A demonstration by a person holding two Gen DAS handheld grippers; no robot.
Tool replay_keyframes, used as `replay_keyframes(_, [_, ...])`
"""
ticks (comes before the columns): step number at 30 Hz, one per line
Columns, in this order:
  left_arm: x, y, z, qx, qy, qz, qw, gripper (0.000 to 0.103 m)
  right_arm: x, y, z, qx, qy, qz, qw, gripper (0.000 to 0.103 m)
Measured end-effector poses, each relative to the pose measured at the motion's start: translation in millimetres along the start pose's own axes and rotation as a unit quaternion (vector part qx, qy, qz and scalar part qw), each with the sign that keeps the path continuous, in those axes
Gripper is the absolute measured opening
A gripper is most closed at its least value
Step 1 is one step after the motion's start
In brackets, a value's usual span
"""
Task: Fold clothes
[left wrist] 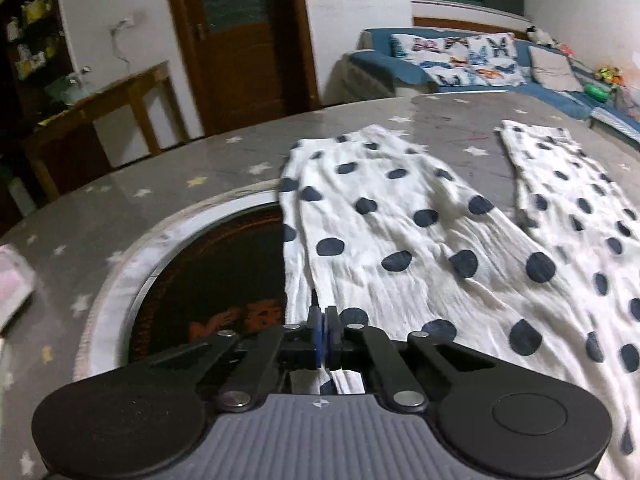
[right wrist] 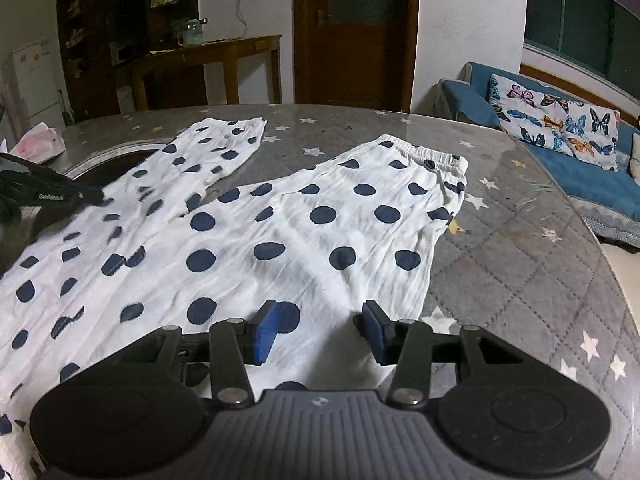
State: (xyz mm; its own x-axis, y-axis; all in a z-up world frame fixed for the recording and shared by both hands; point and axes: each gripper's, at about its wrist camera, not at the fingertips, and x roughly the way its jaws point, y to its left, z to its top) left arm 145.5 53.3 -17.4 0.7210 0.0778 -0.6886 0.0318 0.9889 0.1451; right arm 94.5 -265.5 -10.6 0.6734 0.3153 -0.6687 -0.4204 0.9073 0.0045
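Note:
White trousers with dark blue dots (left wrist: 400, 240) lie spread on a grey star-patterned table, both legs pointing away. My left gripper (left wrist: 323, 334) is shut on the trousers' near left edge, with cloth pinched between its blue pads. In the right wrist view the trousers (right wrist: 280, 240) lie flat, with the right leg's elastic cuff (right wrist: 424, 156) at the far end. My right gripper (right wrist: 320, 332) is open just above the cloth near its right edge, holding nothing. The left gripper (right wrist: 52, 194) shows at the left edge of that view.
A round dark opening (left wrist: 208, 280) with a pale rim sits in the table (left wrist: 120, 200) left of the trousers. A pink packet (right wrist: 40, 140) lies at the far left. A blue sofa (right wrist: 580, 160) stands beyond the table's right edge. A wooden side table (right wrist: 208, 64) and a door stand behind.

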Motion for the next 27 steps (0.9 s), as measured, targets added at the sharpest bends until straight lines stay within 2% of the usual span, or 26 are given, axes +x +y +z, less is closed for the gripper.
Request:
replay_keyframes(4, [-4, 15, -9, -0.003, 0.002, 0.024, 0.9997, 0.001, -1, -3, -4, 0.001, -0.004, -0.006, 1.0, 0.046])
replay_keyframes(10, [-11, 17, -6, 0.0, -0.006, 0.033, 0.9994, 0.004, -3, -1, 0, 0.006, -0.002, -0.017, 1.0, 0.046])
replay_keyframes(13, [-19, 19, -1, -0.017, -0.017, 0.028, 0.9993, 0.006, -8, 5, 3, 0.005, -0.007, -0.005, 1.0, 0.046])
replay_keyframes(17, [-34, 9, 1, -0.01, -0.025, -0.009, 0.9996, 0.006, -15, 17, 3, 0.007, -0.006, 0.025, 1.0, 0.046])
replay_keyframes(20, [-42, -7, -5, 0.003, -0.016, -0.051, 0.9986, 0.006, -20, 31, -1, -0.006, -0.003, 0.046, 0.999, 0.047])
replay_keyframes(23, [-50, -22, -18, 0.023, -0.009, -0.074, 0.9969, 0.007, -25, 46, -5, -0.019, 0.0, 0.067, 0.998, 0.047])
replay_keyframes(25, [-55, -31, -29, 0.041, -0.007, -0.083, 0.9957, 0.007, -32, 55, -10, -0.03, 0.001, 0.079, 0.996, 0.048])
replay_keyframes(27, [-62, -37, -42, 0.061, -0.013, -0.076, 0.9952, 0.007, -39, 63, -17, -0.046, 0.0, 0.084, 0.995, 0.052])
